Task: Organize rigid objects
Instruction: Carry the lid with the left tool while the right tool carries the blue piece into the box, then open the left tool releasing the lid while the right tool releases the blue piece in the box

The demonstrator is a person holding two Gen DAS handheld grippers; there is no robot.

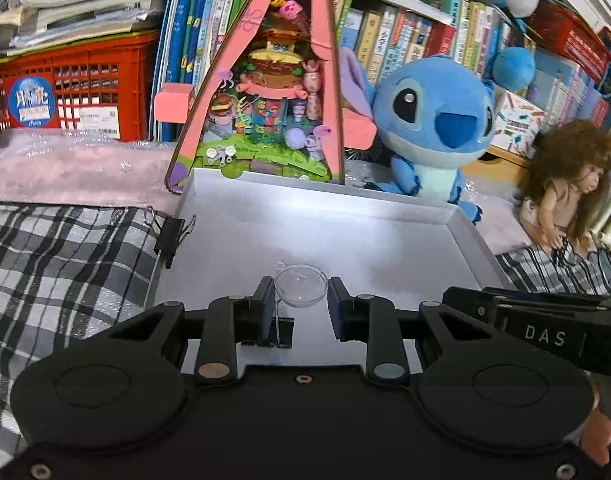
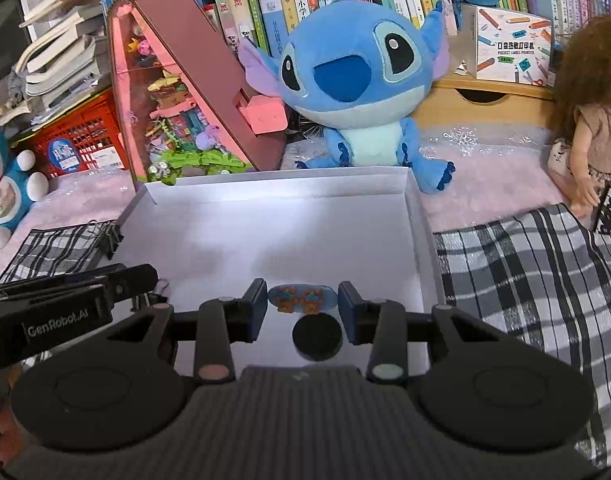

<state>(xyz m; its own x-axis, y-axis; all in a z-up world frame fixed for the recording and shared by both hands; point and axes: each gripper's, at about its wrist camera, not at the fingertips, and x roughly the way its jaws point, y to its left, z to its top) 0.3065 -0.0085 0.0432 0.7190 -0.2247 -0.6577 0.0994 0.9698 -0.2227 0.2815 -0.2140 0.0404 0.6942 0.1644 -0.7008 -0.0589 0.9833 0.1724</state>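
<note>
A white shallow box tray [image 1: 457, 216] lies in front of me, also in the right wrist view [image 2: 417, 216]. In the left wrist view, my left gripper [image 1: 301, 304] is open, its fingers on either side of a clear plastic half-sphere [image 1: 301, 285] resting in the tray, with small gaps to it. A small black binder clip [image 1: 284, 334] lies under the left finger. In the right wrist view, my right gripper [image 2: 302, 306] is open around a blue oval badge with cartoon print [image 2: 302, 297]; a black round disc [image 2: 317, 336] lies just nearer. Neither is held.
A black binder clip [image 1: 171, 232] sits on the checked cloth [image 1: 65, 264] left of the tray. Behind the tray stand a pink triangular toy house [image 1: 273, 92], a blue Stitch plush [image 1: 429, 120] and a doll [image 1: 561, 196]. The other gripper's body [image 2: 65, 304] reaches in from the left.
</note>
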